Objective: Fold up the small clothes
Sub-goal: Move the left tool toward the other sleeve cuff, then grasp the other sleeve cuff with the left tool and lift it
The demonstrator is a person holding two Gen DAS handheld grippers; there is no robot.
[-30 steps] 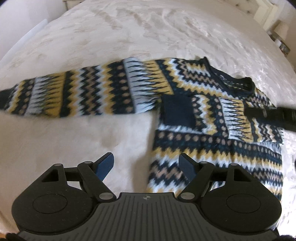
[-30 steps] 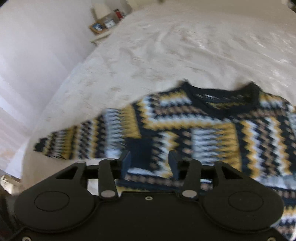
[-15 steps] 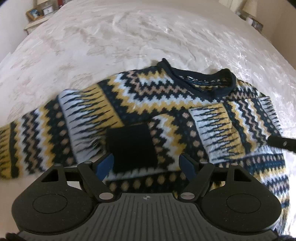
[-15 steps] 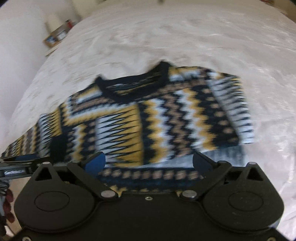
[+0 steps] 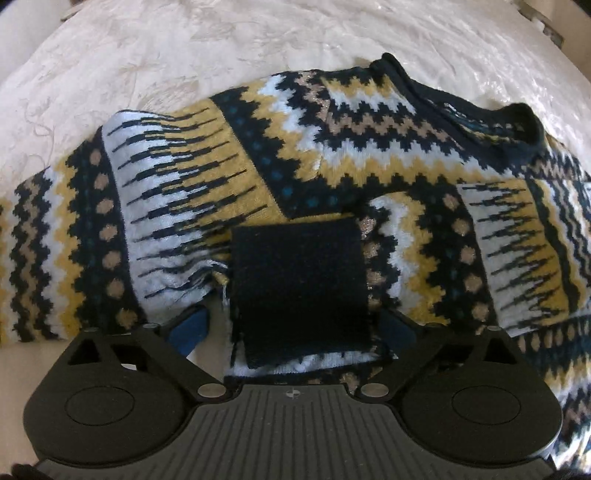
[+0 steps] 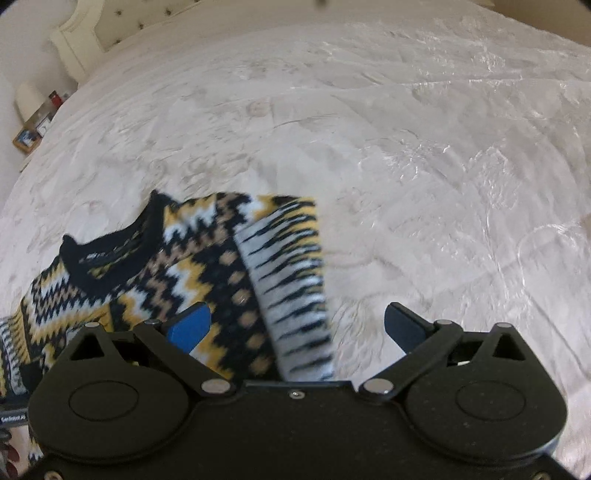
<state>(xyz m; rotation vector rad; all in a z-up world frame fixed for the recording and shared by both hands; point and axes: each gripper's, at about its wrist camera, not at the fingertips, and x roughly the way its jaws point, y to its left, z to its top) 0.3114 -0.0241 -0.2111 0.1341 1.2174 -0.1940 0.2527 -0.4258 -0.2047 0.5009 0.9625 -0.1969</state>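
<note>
A zigzag-patterned knit sweater [image 5: 351, 147] in navy, yellow, white and tan lies on a white bedspread [image 5: 147, 55]. One sleeve is folded across the chest, its dark navy cuff [image 5: 299, 288] lying between the open fingers of my left gripper [image 5: 293, 328]. The navy collar [image 5: 480, 114] is at the upper right. In the right wrist view the sweater [image 6: 184, 277] fills the lower left, and its folded right edge [image 6: 291, 295] lies between the open fingers of my right gripper [image 6: 295, 325]. Neither gripper holds cloth.
The white bedspread [image 6: 406, 147] spreads wide beyond and to the right of the sweater. A padded headboard [image 6: 110, 22] and a bedside table with picture frames [image 6: 33, 122] stand at the far upper left.
My left gripper has moved closer over the folded sleeve, and the cuff now lies between its fingers. My right gripper opened from half shut and swung right to the sweater's right edge.
</note>
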